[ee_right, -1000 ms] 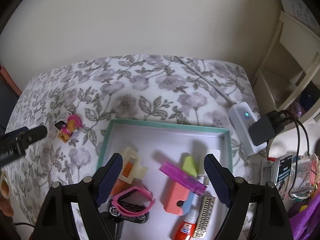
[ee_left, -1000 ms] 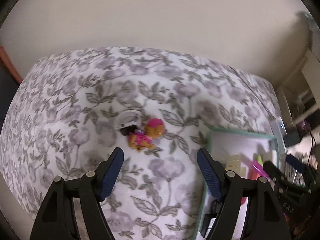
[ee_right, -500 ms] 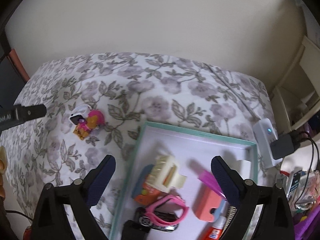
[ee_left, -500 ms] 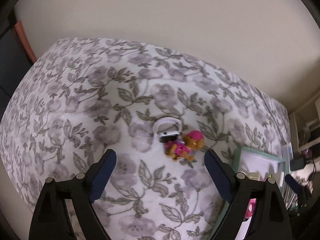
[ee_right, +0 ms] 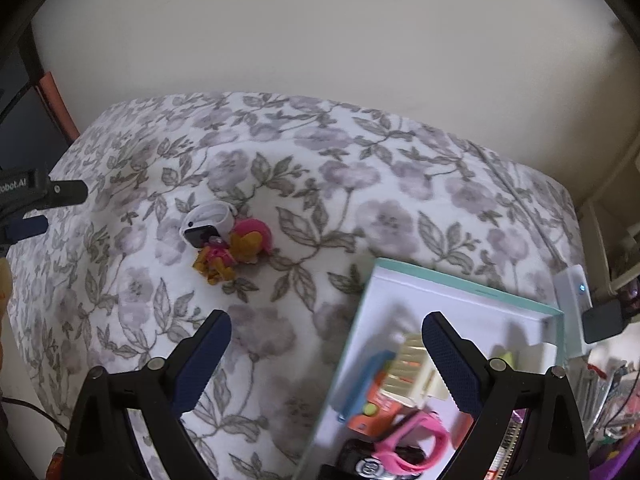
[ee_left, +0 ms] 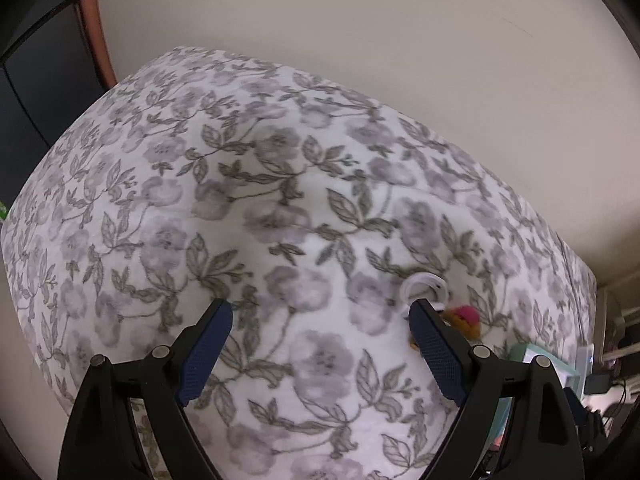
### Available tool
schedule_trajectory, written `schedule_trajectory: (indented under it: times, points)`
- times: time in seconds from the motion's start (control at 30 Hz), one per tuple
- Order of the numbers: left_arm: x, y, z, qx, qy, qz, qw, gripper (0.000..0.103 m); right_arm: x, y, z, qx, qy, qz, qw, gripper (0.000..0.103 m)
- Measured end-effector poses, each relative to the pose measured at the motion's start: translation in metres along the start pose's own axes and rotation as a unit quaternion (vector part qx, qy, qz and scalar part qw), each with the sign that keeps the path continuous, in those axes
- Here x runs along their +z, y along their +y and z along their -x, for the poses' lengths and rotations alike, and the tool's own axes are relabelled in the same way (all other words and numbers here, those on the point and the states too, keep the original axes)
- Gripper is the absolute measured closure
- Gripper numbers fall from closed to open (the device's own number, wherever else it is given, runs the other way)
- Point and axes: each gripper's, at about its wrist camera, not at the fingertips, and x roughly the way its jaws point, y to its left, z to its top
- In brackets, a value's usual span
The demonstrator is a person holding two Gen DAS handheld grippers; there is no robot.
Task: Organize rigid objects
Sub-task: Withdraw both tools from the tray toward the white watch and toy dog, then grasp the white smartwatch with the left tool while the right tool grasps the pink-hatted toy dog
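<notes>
Below the left wrist camera, the left gripper (ee_left: 320,354) stands wide, its jaws having just been opening, with only the floral bedcover (ee_left: 248,216) between them. A white smartwatch (ee_left: 425,286) and a pink-and-orange toy figure (ee_left: 466,320) lie just beyond its right finger, which partly hides the figure. A corner of the teal-rimmed tray (ee_left: 532,354) shows farther right.

Under the right wrist camera, the right gripper (ee_right: 326,360) is also wide and holds nothing. The smartwatch (ee_right: 208,224) and toy figure (ee_right: 236,250), touching, lie ahead of it to the left. The tray (ee_right: 460,282) sits beneath its right finger, holding a cream hair clip (ee_right: 408,372), an orange item and a pink watch (ee_right: 416,448).
</notes>
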Motion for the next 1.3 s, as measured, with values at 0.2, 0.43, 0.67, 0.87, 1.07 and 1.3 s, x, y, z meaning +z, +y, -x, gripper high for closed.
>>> schedule_trajectory:
  times: [0.2, 0.43, 0.67, 0.87, 1.07, 1.3]
  points:
    - [0.009, 0.012, -0.014, -0.018, 0.001, 0.018, 0.9997, 0.003, 0.008, 0.015, -0.021, 0.017, -0.004, -0.002, 1.000, 0.005]
    - [0.008, -0.019, -0.045, -0.057, 0.032, -0.027, 0.9975, 0.003, 0.016, 0.044, -0.056, 0.044, 0.004, 0.022, 0.999, 0.005]
    - [0.008, -0.048, -0.076, -0.065, 0.047, -0.076, 0.9939, 0.003, 0.024, 0.057, -0.090, 0.062, 0.026, 0.020, 0.998, 0.005]
    - [0.009, -0.063, -0.101, -0.047, 0.047, -0.115, 0.9911, 0.004, 0.037, 0.067, -0.104, 0.067, 0.025, 0.023, 0.997, 0.005]
    - [0.005, -0.080, -0.122, -0.036, 0.053, -0.152, 0.9864, 0.024, 0.040, 0.064, -0.114, 0.061, 0.026, 0.014, 0.998, 0.008]
    - [0.001, -0.090, -0.126, -0.046, 0.049, -0.172, 0.9828, 0.065, 0.039, 0.052, -0.109, 0.083, 0.023, -0.017, 0.996, 0.028]
